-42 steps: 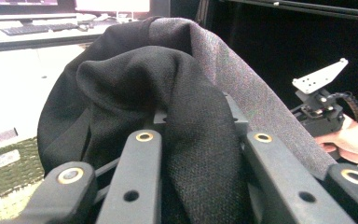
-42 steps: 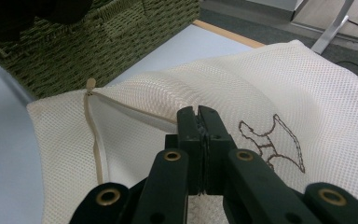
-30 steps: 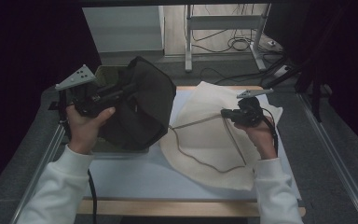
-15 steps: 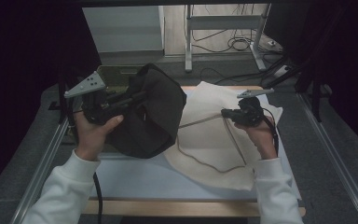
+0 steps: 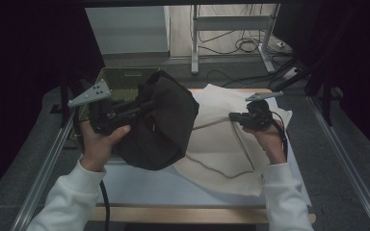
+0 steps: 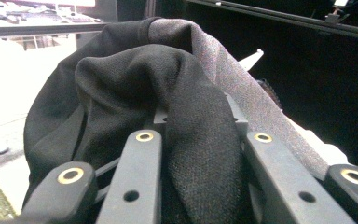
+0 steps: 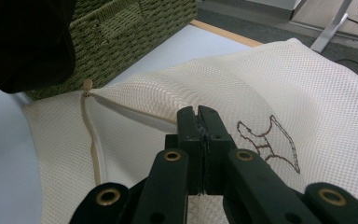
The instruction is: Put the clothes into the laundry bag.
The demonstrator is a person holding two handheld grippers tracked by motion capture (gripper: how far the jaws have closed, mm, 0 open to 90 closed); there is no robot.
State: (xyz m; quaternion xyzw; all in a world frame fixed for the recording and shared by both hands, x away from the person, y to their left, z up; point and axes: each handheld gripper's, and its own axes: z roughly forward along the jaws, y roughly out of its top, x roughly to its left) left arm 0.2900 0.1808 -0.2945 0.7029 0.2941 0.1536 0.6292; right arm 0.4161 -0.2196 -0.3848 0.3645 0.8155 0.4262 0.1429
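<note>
High view: I count one dark garment (image 5: 161,127), one cream mesh bag (image 5: 226,139) with one drawstring (image 5: 212,168), one woven basket (image 5: 120,79), and my two claws. The left claw (image 5: 125,113) holds the garment bunched above the left half of the worktop (image 5: 139,185), just in front of the basket. Against the frames from a second ago, the bundle has swung rightward and a little lower, now overlapping the bag's left edge; the right claw (image 5: 238,117) has not shifted. The bag lies flat on the right half, its long axis running from the near edge toward the far side, with its drawn-up edge pulled toward the right claw.

Left gripper view: one fold of the dark garment (image 6: 191,154) passes between my jaws, which stand narrow and clamp it; the cloth mounds up beyond them.

Right gripper view: my right claw (image 7: 199,119) is pressed fully together on the mesh bag (image 7: 242,93), pinching a ridge of its netting. One drawstring (image 7: 91,140) trails down the left; one stitched emblem (image 7: 270,140) sits to the right; the basket (image 7: 130,28) stands behind.
</note>
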